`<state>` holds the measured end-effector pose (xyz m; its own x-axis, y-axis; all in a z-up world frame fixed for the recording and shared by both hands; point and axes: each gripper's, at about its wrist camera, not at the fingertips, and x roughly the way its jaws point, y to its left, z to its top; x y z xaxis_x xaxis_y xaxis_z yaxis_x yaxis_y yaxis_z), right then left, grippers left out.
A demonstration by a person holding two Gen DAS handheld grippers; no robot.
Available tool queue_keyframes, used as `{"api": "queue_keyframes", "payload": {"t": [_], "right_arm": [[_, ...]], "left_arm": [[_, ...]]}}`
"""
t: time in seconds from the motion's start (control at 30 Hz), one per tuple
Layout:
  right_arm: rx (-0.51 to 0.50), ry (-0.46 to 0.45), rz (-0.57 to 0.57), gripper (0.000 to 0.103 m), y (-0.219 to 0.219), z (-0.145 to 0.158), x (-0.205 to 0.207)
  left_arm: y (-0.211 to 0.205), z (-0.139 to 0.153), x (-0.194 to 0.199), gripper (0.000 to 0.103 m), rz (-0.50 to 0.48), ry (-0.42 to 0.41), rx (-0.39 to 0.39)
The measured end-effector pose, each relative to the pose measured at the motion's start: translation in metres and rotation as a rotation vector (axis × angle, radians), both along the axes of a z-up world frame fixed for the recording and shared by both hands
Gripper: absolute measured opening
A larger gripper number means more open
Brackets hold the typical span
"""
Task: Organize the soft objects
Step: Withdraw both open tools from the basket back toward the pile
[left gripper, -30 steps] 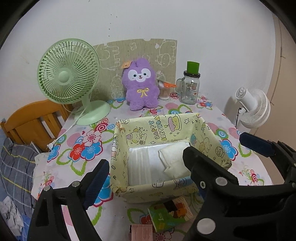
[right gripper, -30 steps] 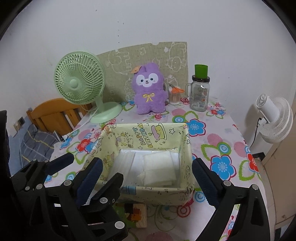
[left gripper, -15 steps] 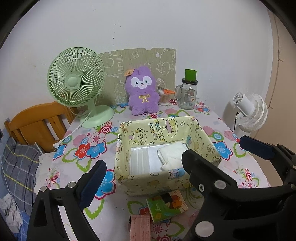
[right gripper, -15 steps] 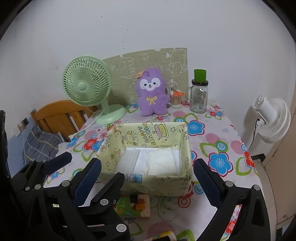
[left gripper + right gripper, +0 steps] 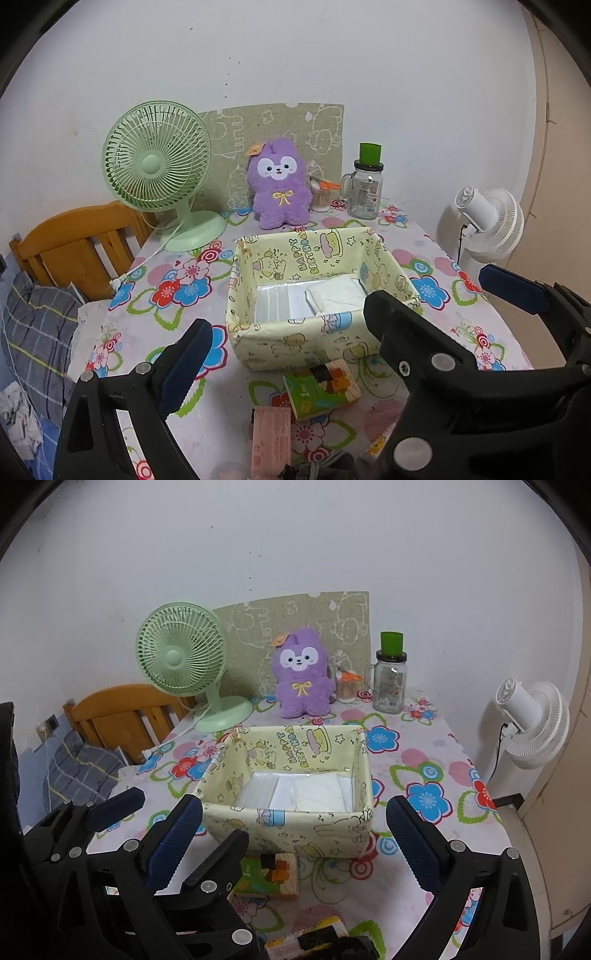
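Note:
A pale yellow cartoon-print fabric box [image 5: 310, 341] [image 5: 291, 830] stands mid-table and holds white folded soft packs [image 5: 332, 295] [image 5: 306, 794]. A purple plush rabbit [image 5: 279, 192] [image 5: 303, 672] sits upright at the back against the wall. My left gripper [image 5: 280, 332] is open and empty, held above the table in front of the box. My right gripper [image 5: 295, 823] is open and empty, also in front of the box; it shows in the left wrist view [image 5: 513, 288] at the right.
A green desk fan [image 5: 159, 166] with its cord stands back left. A glass jar with a green lid [image 5: 365, 184] and a small cup stand back right. A small picture book [image 5: 321, 387] and a pink pack [image 5: 271, 435] lie at the front. A white fan [image 5: 487, 221] and a wooden chair [image 5: 81, 243] flank the table.
Both grippers have pulled back and up from the box, so more of the table front and the small book show. Both stay open and empty.

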<state>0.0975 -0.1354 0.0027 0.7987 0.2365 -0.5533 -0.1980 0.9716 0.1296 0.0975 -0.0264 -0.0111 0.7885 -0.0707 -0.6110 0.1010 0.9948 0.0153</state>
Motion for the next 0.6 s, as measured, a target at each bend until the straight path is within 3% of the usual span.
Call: {"api": "queue_keyframes", "payload": {"t": [0.6], "right_arm": [[-0.020, -0.013, 0.014, 0.101, 0.000, -0.005, -0.031]], "left_arm": [[-0.001, -0.006, -0.032, 0.096, -0.001, -0.001, -0.017]]}}
